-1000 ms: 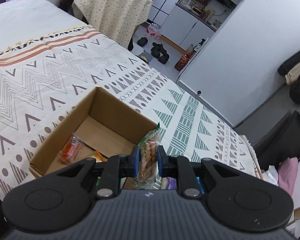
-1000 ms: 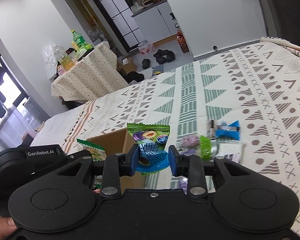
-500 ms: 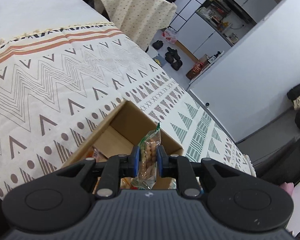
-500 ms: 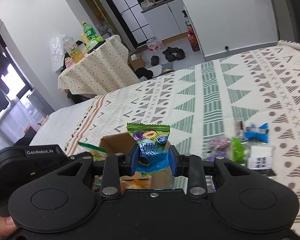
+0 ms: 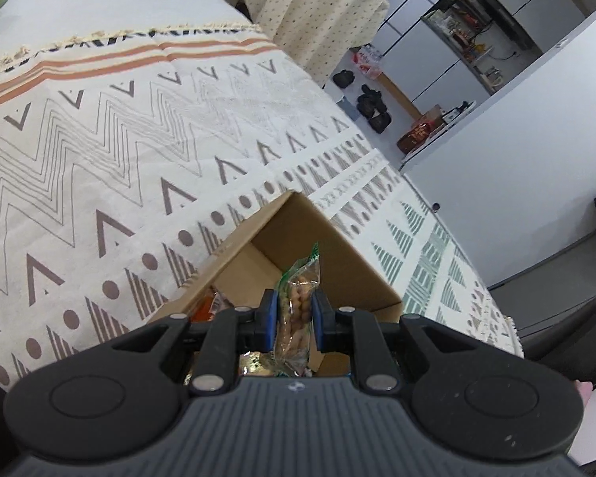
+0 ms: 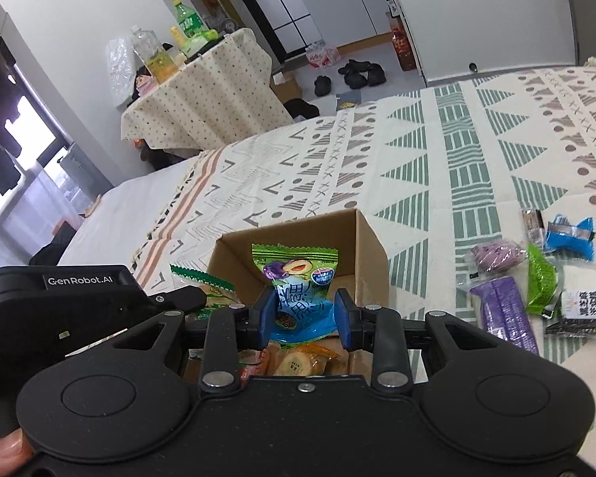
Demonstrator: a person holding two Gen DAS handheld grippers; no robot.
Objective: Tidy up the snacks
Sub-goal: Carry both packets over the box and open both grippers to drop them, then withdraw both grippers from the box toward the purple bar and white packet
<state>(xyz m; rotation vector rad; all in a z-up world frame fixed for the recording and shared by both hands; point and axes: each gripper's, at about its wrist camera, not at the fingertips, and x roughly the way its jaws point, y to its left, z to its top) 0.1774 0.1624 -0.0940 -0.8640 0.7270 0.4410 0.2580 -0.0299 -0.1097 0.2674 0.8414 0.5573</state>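
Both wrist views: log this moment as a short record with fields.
surface: patterned bedspread
box: cardboard, open, snacks inside
left gripper: shut on biscuit pack, over the box
right gripper: shut on plum candy bag, over the box
loose snacks: on the bedspread beside the box, right of it in the right wrist view

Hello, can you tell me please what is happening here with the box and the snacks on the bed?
A person is sorting snacks into a cardboard box on the patterned bedspread. The left hand-held gripper is shut on a clear packet of peanuts, and the right hand-held gripper is shut on a blue-and-green plum candy packet. Both packets are above the open box, which already holds a few snacks. More snacks lie on the bedspread beside the box.
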